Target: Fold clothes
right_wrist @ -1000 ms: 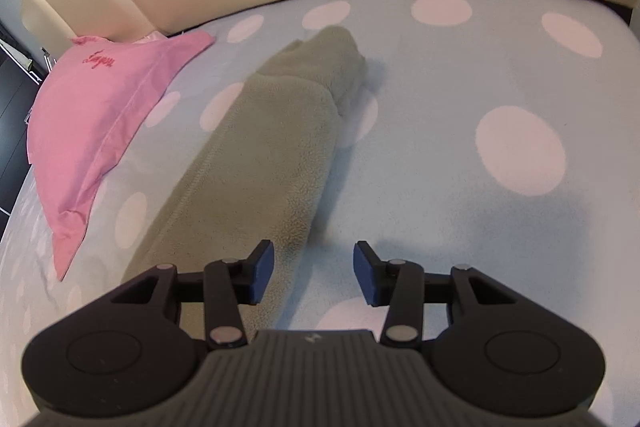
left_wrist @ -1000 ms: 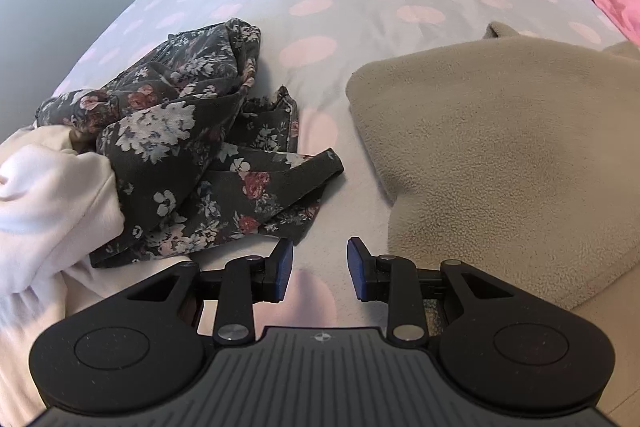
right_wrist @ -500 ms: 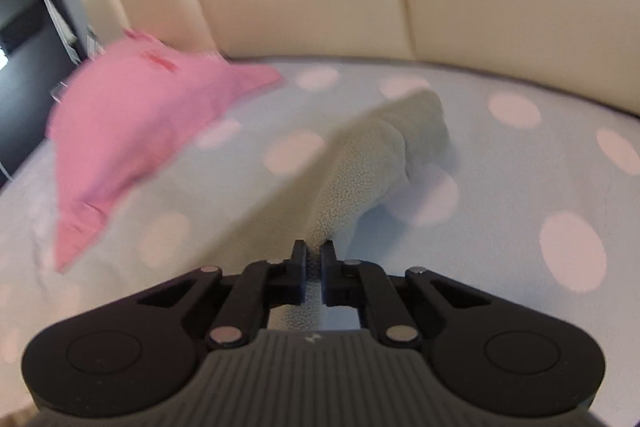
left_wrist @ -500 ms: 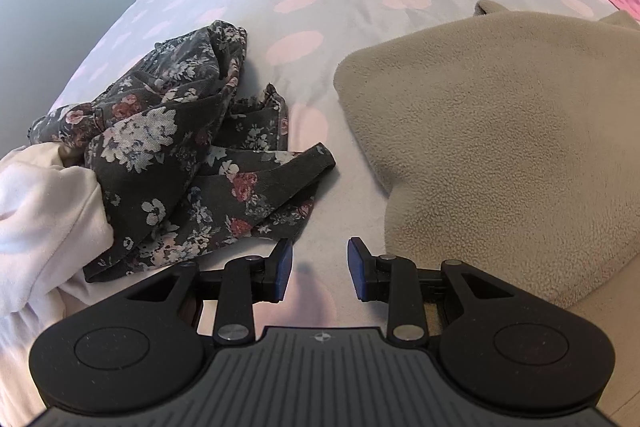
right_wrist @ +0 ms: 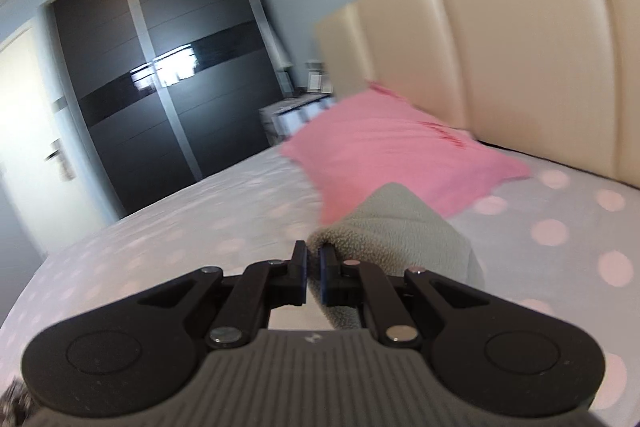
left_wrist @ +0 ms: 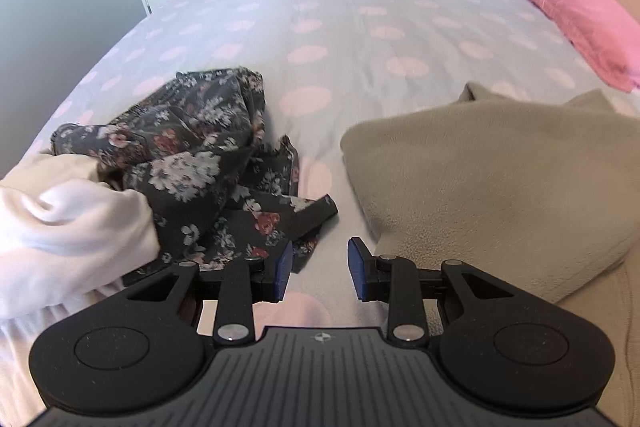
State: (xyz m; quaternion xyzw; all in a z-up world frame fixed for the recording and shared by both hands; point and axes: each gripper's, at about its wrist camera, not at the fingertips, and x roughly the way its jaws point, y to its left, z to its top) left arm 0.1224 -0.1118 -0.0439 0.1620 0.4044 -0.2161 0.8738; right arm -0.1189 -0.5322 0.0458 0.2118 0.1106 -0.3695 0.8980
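Lifted since a second ago, right tool (right_wrist: 314, 269) pinches blurred beige fleece (right_wrist: 400, 223); left tool (left_wrist: 318, 269) gapes empty.

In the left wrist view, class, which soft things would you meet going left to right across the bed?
White bundled garment → dark crumpled floral garment → beige fleece garment → pink pillow.

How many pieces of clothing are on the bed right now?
3: a white garment at the left edge, a dark floral garment beside it, and a beige fleece on the right, gripped by the right tool. More may be hidden underneath.
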